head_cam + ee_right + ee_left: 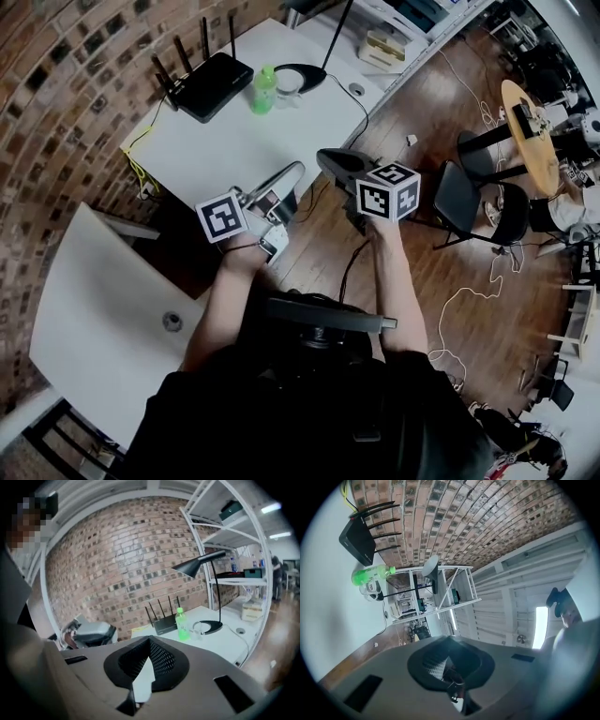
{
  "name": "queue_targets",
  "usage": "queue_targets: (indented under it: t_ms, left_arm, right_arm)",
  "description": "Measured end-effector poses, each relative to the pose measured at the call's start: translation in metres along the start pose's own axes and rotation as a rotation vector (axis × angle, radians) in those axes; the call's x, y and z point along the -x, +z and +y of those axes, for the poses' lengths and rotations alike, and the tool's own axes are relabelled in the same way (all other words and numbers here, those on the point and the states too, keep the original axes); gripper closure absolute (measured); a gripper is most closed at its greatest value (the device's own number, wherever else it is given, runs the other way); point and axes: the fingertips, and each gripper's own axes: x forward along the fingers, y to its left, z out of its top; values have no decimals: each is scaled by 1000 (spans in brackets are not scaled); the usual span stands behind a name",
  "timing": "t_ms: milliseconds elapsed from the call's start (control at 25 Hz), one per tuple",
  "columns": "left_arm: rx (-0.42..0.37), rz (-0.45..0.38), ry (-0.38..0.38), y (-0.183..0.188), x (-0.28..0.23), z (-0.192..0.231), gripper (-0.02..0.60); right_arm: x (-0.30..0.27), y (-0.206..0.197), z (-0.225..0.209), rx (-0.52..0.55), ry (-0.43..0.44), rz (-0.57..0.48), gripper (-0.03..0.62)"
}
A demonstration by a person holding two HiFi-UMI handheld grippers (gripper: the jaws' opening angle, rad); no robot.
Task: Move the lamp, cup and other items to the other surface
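Note:
On the far white table [234, 141] stand a black desk lamp [302, 75], a clear glass cup [289, 86], a green bottle [264, 90] and a black router [211, 82]. Both grippers hover short of that table's near edge, over the gap and the wood floor. The left gripper [298, 169] is shut and holds nothing. My right gripper [325, 155] is also shut and empty. The right gripper view shows the lamp [197, 564], cup [199, 630], bottle [181, 624] and router [164, 623] ahead of the right gripper [150, 641]. The left gripper [450, 644] faces the bottle [370, 575] and router [357, 541].
A second white table [94, 309] with a cable hole lies at lower left, by the brick wall [56, 94]. A dark chair [469, 202] and a round wooden table [534, 131] stand on the right, with cables across the floor. A white shelf rack [243, 536] rises behind the lamp.

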Motion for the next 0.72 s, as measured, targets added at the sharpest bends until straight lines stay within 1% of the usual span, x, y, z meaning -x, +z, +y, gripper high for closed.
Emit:
queue_targets:
  t_ms: [160,320,400,520,640,720]
  left_arm:
    - [-13,16,9,-40,-12,-15,577]
    - [-38,34,21,-79,-18,-32,575]
    - [-48,33,32,-98,-16,-40,575]
    - [-61,25,44,-126,-11,-53,575]
    - [-63,-1,49,-153,-4,-69,575]
    - [-83,-24,53,-167,3,-80,575]
  right_arm:
    - [46,-1,8,-268,171,-170,569]
    - [88,-14,18,-428,294,-271,569]
    - [106,-20,29,-483,355,-307,569]
    - [133,-30,47,-524,427,-334,569]
    - [156,-43,66,-569,489,-344,569]
    - [170,-49,79,-600,539,-354,569]
